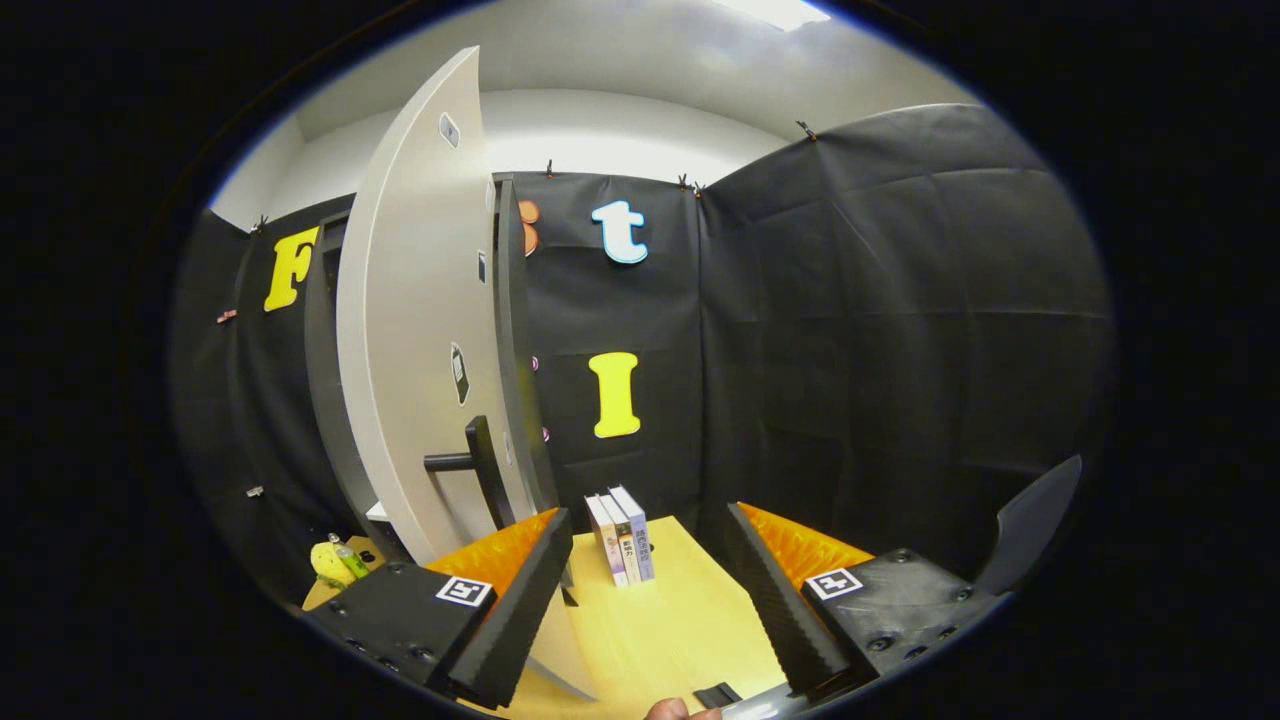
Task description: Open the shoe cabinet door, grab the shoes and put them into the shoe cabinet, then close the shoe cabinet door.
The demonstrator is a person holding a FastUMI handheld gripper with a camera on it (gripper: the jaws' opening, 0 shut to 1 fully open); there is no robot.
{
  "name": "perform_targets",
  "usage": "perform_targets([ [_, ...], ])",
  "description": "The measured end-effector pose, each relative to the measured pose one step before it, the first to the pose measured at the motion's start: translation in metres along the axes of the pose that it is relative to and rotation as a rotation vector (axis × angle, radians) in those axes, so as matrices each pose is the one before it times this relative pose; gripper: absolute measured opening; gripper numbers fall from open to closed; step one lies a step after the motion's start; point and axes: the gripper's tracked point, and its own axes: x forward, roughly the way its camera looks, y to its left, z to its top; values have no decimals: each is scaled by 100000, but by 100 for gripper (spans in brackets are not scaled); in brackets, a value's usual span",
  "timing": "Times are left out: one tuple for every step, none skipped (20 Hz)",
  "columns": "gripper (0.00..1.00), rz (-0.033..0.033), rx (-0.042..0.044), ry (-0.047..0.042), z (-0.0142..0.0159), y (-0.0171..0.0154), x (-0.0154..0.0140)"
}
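Note:
The tall shoe cabinet (325,380) stands at the left, and its pale door (420,330) is swung out toward me, edge-on. A dark bar handle (480,465) sticks out from the door's lower part, just above and ahead of my left finger. My gripper (650,560) is open, with nothing between the fingers; the yellow tabletop (670,620) lies in the gap. The left finger sits close beside the door's lower edge.
Three upright books (622,535) stand on the table just beyond the fingers. A small yellow-green object (335,562) lies at the cabinet's foot on the left. Black cloth walls close the booth behind and to the right. A fingertip (672,710) shows under the gripper.

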Motion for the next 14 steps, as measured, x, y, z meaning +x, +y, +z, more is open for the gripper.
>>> perform_targets([
  [98,1758,254,1066,-292,611,48],
  [98,-171,-111,887,-150,366,-125],
  [97,-489,69,-697,80,96,-144],
  [97,-223,172,241,-66,233,68],
  [97,224,360,806,-277,395,-184],
  [97,497,-258,-267,-166,522,-5],
  [98,346,-692,103,56,422,-55],
  [98,442,-686,-150,-26,522,-112],
  [97,897,-395,-98,-73,645,-280],
  [97,1438,342,276,-131,893,-237],
  [97,1994,364,318,-326,932,-324],
  [97,2318,337,238,-238,1268,-177],
  [97,2493,11,-29,-96,1331,-178],
  [98,2097,242,270,-197,1230,-40],
])
